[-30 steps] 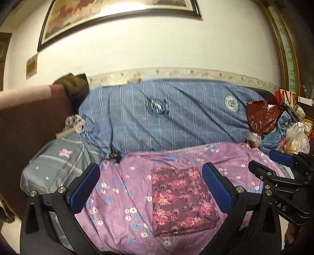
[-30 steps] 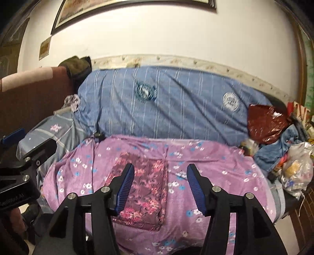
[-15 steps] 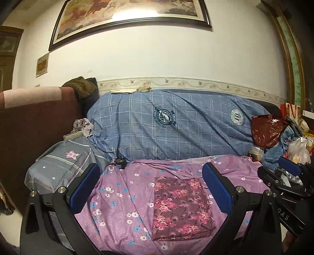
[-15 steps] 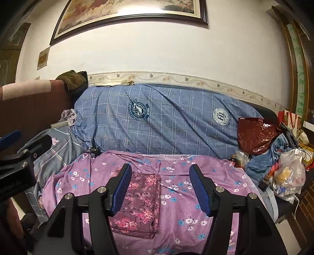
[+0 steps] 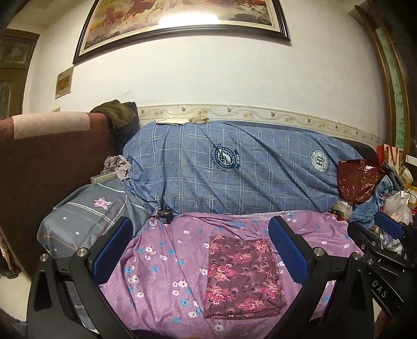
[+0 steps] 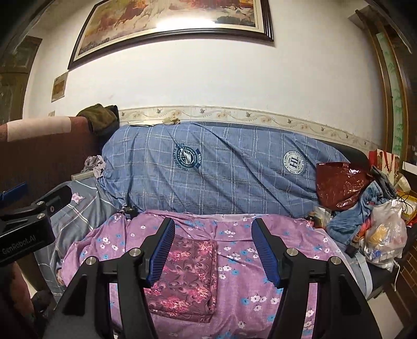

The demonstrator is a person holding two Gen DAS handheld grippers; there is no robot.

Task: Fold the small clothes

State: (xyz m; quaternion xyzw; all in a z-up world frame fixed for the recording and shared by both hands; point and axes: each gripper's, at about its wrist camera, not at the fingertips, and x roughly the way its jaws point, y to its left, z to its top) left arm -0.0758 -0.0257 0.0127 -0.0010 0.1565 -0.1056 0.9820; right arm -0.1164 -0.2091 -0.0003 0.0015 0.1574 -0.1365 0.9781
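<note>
A small maroon cloth with pink flowers lies folded into a flat rectangle on the purple flowered sheet over the sofa seat. It also shows in the right wrist view. My left gripper is open and empty, held back from the sofa with the cloth between its blue pads. My right gripper is open and empty too, with the cloth under its left pad. Each gripper shows at the edge of the other's view.
A blue checked cover drapes the sofa back. A grey star-print pillow lies at the left by a dark red armrest. A red bag, blue clothes and plastic bags pile at the right. A framed picture hangs above.
Both grippers have drawn back and tilted up, so more wall and the picture show. The folded cloth has not moved. Both stay open.
</note>
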